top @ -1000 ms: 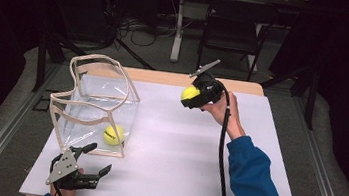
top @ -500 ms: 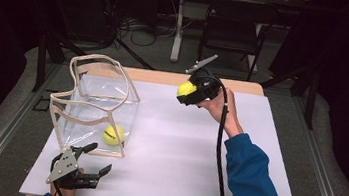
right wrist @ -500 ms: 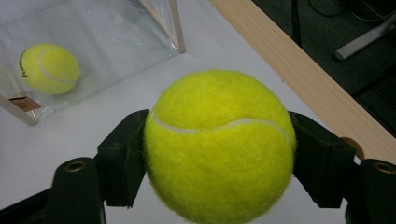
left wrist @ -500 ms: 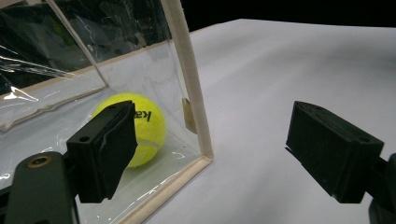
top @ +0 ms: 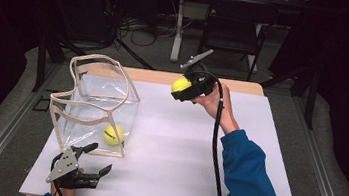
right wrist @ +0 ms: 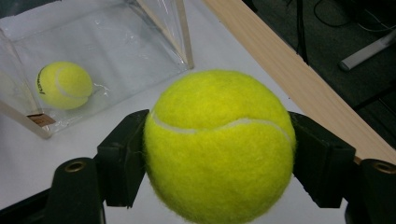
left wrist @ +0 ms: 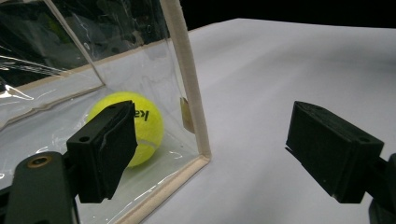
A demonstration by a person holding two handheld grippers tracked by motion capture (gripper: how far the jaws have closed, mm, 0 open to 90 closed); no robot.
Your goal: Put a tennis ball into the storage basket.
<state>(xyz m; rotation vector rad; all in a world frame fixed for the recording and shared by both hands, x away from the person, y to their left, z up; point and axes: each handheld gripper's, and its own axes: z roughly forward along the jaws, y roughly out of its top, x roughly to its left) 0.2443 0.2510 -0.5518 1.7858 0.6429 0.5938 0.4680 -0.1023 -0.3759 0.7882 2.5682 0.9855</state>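
The round yellow tennis ball [right wrist: 219, 144] looks fuzzy. The see-through plastic bag [top: 96, 101] is shiny with cloth edges. The white table cover [top: 181, 149] looks smooth and dull.

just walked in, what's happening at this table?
A person works two handheld claws. The right claw is shut on a tennis ball and holds it in the air above the white table, right of the clear plastic bag. A second tennis ball already lies inside that bag. The left claw rests open near the bag's front corner, holding nothing.
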